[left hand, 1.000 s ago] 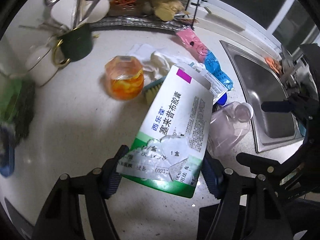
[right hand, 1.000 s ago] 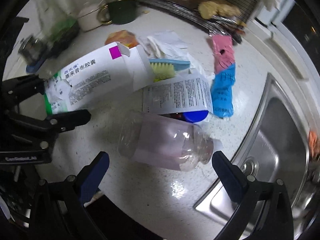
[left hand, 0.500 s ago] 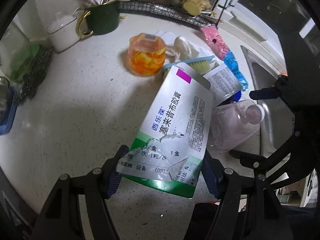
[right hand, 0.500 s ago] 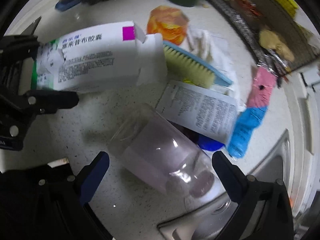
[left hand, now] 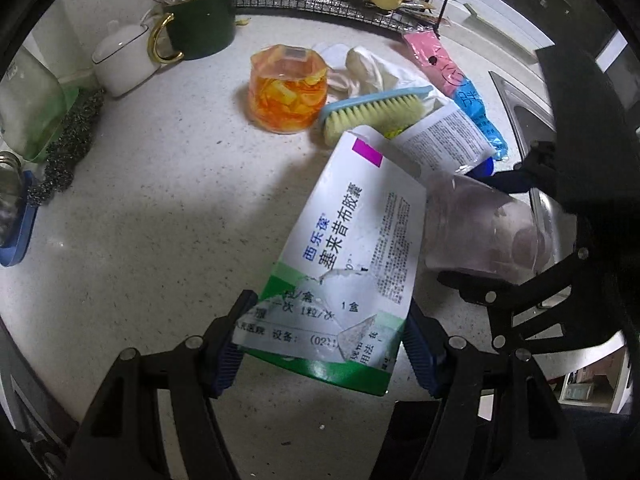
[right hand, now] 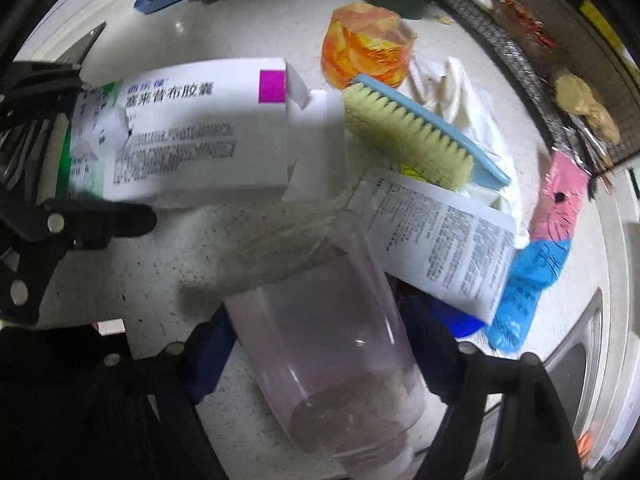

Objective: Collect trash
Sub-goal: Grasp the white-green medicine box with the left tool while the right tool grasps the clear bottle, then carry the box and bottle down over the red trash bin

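1. The left claw [left hand: 326, 344] clamps the green end of a flattened white medicine box [left hand: 352, 240], its blue pads pressed on both edges; the box slants up and away from the claw above the speckled white counter [left hand: 160, 220]
2. The right claw [right hand: 324, 364] has just been closing its jaws around a clear plastic bottle [right hand: 332, 344] that lies on its side on the counter; the blue pads sit at the bottle's two flanks, and whether they already press on it I cannot tell
3. In the left wrist view the same bottle [left hand: 484, 232] lies just right of the box, with the black frame of the right claw around it
4. A folded printed leaflet [right hand: 444, 240] rests partly over the far end of the bottle, with a blue cap [right hand: 462, 324] under its edge
5. A blue brush with pale yellow bristles [left hand: 372, 110] lies beyond the box, on crumpled white paper [left hand: 376, 70]
6. A pink and blue packet [left hand: 456, 84] lies near the steel sink [left hand: 524, 116]
7. An orange-filled clear jar [left hand: 288, 88] stands on the counter, apart from the box
8. A dark green mug with a gold handle [left hand: 196, 24] and a white lidded pot [left hand: 124, 56] stand at the back by a wire rack [left hand: 320, 4]
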`<state>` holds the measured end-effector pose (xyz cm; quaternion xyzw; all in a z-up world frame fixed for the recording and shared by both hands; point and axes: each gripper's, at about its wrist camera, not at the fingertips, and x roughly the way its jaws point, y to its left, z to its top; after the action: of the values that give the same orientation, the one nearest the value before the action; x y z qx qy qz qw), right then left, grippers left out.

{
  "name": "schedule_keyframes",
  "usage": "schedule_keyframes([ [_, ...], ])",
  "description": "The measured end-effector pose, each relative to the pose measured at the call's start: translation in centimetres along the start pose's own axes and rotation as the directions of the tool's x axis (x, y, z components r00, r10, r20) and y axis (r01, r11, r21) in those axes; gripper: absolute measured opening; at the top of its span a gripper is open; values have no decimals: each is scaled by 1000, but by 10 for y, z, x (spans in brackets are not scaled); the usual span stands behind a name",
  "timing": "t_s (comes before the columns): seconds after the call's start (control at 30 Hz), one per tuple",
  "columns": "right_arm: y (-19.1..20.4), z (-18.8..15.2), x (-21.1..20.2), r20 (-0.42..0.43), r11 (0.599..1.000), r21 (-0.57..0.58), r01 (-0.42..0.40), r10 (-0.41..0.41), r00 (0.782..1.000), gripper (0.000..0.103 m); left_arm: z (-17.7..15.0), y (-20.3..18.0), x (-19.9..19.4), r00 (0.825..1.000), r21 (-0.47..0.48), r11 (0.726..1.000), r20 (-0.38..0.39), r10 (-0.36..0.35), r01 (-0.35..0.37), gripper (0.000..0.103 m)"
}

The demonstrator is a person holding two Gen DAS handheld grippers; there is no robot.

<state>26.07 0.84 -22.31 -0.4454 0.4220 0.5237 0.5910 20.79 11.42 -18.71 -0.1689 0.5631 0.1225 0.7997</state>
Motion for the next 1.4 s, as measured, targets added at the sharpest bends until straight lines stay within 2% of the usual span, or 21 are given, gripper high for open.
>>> schedule_keyframes([
  [0.23,7,-29,-48,107,980,198,33,-55,993,71,1,-16,-22,998,35,999,64,7,-9,67],
  [0.47,11,-65,-97,209,913,403,62,-158,965,69,-2,-41,-50,991,91,996,135,0,-12,67],
  [0.7,23,-107,-144,255,842,533,86,-257,932,69,-16,-84,-85,974,174,985,222,-39,-1,67],
  [0.93,63,-173,-185,247,739,665,104,-349,904,69,-55,-135,-116,964,291,956,240,-111,38,67],
  [1.17,102,-242,-206,221,627,773,99,-411,884,69,-108,-190,-130,963,424,905,222,-153,46,67],
  [1.4,127,-302,-207,132,492,863,112,-434,891,69,-152,-236,-118,971,482,870,139,-197,108,67],
])
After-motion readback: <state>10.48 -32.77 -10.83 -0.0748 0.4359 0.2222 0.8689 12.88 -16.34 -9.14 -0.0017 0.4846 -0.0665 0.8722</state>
